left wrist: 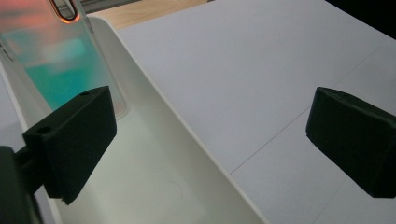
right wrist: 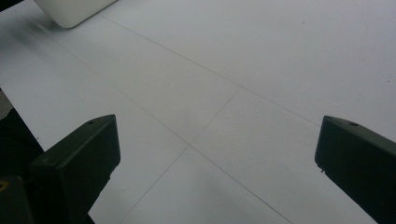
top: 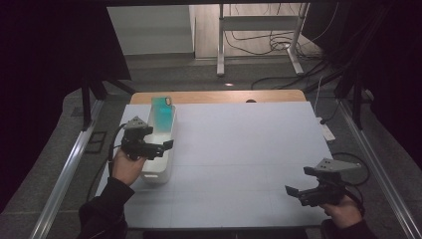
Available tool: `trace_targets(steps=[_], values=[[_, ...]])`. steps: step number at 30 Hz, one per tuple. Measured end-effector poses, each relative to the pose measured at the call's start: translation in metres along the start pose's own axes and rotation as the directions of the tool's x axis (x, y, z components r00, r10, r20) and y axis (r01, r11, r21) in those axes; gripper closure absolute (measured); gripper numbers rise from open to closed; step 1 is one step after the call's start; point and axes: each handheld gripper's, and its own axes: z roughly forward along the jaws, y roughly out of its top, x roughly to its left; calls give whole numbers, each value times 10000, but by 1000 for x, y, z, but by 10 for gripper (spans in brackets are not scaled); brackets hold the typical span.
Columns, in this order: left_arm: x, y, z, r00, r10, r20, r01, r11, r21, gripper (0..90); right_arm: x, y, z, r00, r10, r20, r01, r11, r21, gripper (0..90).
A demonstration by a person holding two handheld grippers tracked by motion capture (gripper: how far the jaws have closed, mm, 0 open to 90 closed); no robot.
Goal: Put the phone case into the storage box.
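Teal phone case [top: 162,111] leans upright in the white bin's [top: 158,172] far end, apparently just released; left gripper [top: 168,144] wide and empty beside it, right gripper [top: 291,190] wide, idle; next, withdraw clear.

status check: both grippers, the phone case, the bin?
Left gripper open over long white plastic bin, nothing gripped. Right gripper open, empty, above white table. Translucent teal phone case leans upright in bin's far end. Nothing in the way.
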Motion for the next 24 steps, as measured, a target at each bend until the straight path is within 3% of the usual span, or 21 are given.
trace_targets(steps=[16,24], values=[[-16,-16,-14,9993,372,-10,-372,9993,-100,27,0,0,0,9999,64,143,-63,10000,-63,0],[-20,-23,-21,9993,361,-19,-361,9991,-201,27,0,0,0,9997,71,225,-69,10000,-64,0]])
